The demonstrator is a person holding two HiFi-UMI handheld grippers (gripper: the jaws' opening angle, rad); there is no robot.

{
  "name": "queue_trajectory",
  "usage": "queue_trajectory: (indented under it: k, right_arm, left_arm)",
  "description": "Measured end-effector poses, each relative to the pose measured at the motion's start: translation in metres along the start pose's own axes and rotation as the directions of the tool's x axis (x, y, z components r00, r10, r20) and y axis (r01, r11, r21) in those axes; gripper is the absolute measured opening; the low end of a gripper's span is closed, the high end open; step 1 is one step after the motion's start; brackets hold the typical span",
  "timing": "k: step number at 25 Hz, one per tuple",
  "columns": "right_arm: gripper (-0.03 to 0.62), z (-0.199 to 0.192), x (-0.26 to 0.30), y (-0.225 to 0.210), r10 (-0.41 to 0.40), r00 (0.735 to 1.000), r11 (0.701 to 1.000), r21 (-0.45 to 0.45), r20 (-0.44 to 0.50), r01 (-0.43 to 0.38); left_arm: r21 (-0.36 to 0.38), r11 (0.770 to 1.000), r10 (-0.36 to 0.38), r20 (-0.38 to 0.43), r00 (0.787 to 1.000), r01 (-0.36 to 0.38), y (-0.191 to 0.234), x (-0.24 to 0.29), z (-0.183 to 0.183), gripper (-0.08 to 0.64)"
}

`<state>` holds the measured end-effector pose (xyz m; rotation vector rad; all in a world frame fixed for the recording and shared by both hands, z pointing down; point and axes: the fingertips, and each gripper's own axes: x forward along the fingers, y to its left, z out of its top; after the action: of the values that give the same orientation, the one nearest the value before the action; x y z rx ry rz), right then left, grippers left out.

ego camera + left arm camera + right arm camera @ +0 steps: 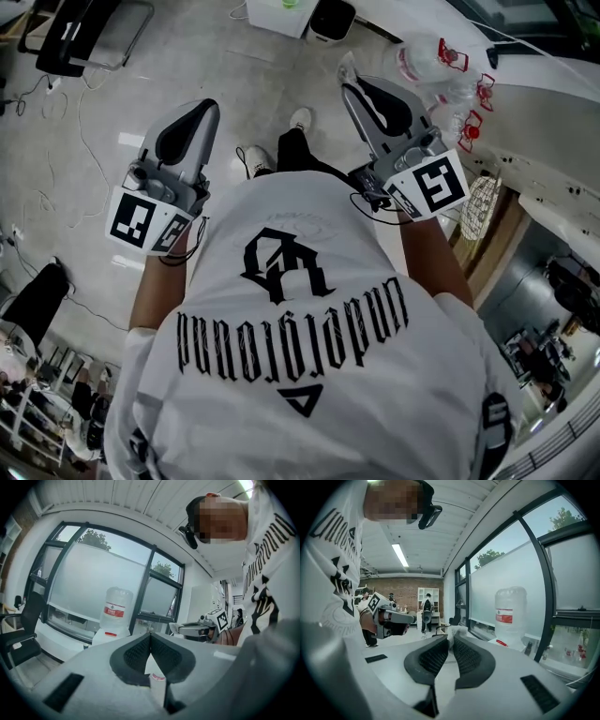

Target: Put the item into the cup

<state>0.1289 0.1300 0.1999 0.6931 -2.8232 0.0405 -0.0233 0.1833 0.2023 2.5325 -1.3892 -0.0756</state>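
Right gripper view: crumpled item (458, 630) between tips of right claw (451, 637).

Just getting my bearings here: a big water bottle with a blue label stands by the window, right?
Not quite. The label is red, not blue, as the left gripper view shows. The big water bottle does stand by the window.
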Motion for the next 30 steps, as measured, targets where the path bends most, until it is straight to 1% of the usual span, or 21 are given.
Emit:
queue_trajectory:
  k: [3,8,16,21,26,30]
  right_arm:
    - [0.046,0.003,0.012,-0.023,0.033,0.999,0.999,0.004,0.018,-0.034]
    - [0.046,0.007,0.028,-0.067,0.066,0.997,0.998,0.010,0.037,-0.066]
    - [0.046,0.009,0.040,-0.130,0.082,0.995,0.996,0.015,0.055,-0.083]
    - [0.046,0.004,0.040,-0.161,0.069,0.996,0.997,0.016,0.061,-0.070]
    - [0.046,0.000,0.045,-0.174,0.041,0.998,0.999,0.015,0.055,-0.042]
    - [0.046,0.007,0.059,-0.174,0.003,0.999,1.000,0.011,0.050,-0.003]
  left_arm:
    - [0.005,0.999,0.037,0.006,0.999,-0.037,0.007,0.016,0.007,0.015]
    - [0.016,0.997,0.069,0.006,0.998,-0.069,0.022,0.059,0.016,0.015]
    - [0.046,0.995,0.083,0.010,0.996,-0.084,0.038,0.128,0.030,0.015]
    - [0.060,0.996,0.070,-0.004,0.998,-0.070,0.041,0.161,0.034,0.015]
    - [0.102,0.994,0.035,-0.024,0.999,-0.032,0.044,0.180,0.034,0.015]
    - [0.083,0.996,-0.010,-0.017,1.000,0.011,0.063,0.189,0.040,0.015]
